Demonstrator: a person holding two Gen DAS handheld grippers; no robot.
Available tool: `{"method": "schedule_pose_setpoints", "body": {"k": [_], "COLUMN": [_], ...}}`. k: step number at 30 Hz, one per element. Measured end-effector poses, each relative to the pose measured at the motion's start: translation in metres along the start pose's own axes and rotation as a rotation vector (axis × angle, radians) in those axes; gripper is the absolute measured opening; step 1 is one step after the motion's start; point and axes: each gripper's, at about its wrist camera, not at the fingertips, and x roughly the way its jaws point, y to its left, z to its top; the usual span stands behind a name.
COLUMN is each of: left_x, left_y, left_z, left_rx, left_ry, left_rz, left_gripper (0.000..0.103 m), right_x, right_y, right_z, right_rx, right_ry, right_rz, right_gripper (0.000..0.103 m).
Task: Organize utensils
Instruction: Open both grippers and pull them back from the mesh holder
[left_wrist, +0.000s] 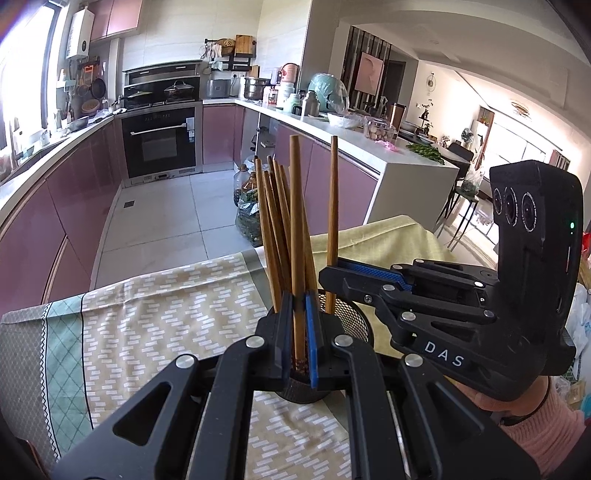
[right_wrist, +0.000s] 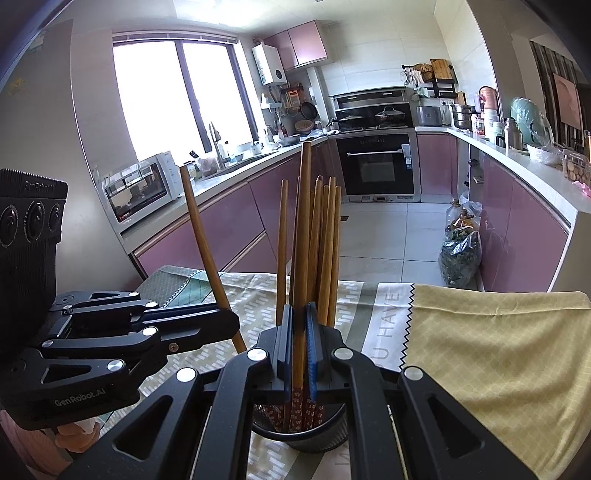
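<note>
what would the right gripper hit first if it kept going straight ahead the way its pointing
Most likely the bunch of chopsticks standing in the mesh holder, just beyond the one chopstick clamped in the right gripper. Depth is unclear, so how near the bunch stands is hard to judge.

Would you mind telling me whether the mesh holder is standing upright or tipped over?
Upright: the black mesh holder stands on the cloth with its mouth facing up, and the chopsticks rise out of it.
</note>
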Motion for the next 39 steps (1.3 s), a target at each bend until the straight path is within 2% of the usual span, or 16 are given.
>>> {"method": "schedule_pose_setpoints", "body": {"k": [16,27,30,36,38,39], "left_x": [0.02,0.03,0.027,0.011,0.001,-0.005], "left_y": [0.004,0.013,0.018,0.025,0.027,0.029], "left_z": [0.004,-0.003,-0.008,-0.022,-0.029,-0.032], "left_rx": [-0.017,-0.038,-0.05,-0.069,-0.078,-0.085], "left_ry": [0.023,0.041,0.029,-0.027,-0.061,-0.081], "left_rz": [0.014,-0.004,-0.004,0.036,0.059,0.071], "left_gripper": [0.008,0.008,0.02,0.042,0.053,0.056], "right_x": [0.01,0.011,0.008,0.001,-0.005,-0.008], "right_y": [-0.006,-0.011,-0.011,-0.008,-0.006,-0.004], "right_z": [-0.001,-0.002,-0.004,-0.014,-0.018,-0.02], "right_rx": [0.027,0.047,0.043,0.034,0.03,0.025], "right_ry": [0.021,0.022,0.019,0.006,-0.011,-0.018], "right_rz": [0.003,0.013,0.014,0.004,-0.009,-0.015], "right_gripper": [0.007,0.008,0.009,0.03,0.044,0.046]}}
